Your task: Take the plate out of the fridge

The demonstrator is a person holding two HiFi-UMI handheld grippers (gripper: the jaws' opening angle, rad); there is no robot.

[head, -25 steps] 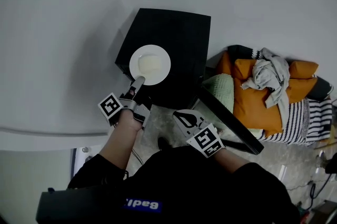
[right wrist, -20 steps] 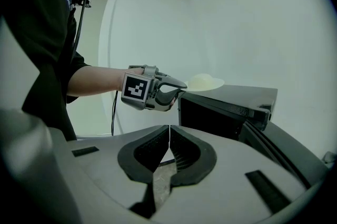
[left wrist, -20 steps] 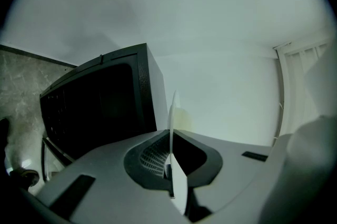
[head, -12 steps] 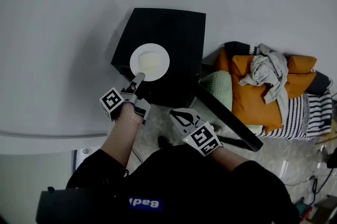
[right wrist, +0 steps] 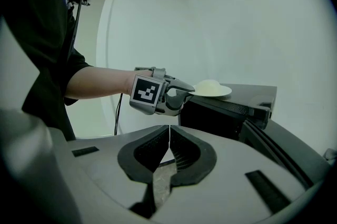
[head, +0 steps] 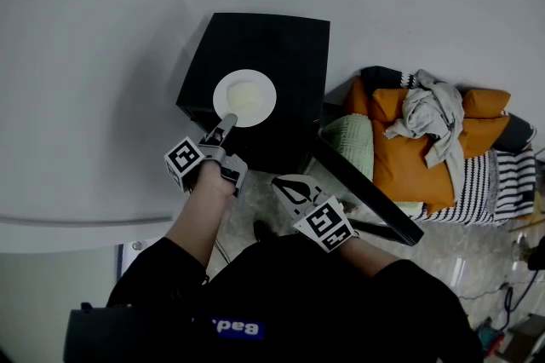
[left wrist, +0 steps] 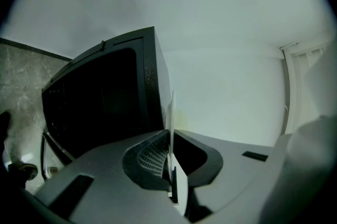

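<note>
A white plate with a pale mound of food lies on top of the small black fridge. My left gripper reaches to its near rim. In the left gripper view the plate shows edge-on between the pads of this gripper. The jaws have just been opening slightly, with the rim still between them. My right gripper hangs lower, in front of the fridge, shut with nothing in it. From there I see the left gripper at the plate.
The fridge door stands open to the right of my right gripper. Beyond it are a green pillow, orange cushions with a grey cloth on them, and a striped fabric. A white wall is behind the fridge.
My left gripper has shifted a little along the fridge top with the plate's rim between its jaws. The right gripper has stayed where it was.
</note>
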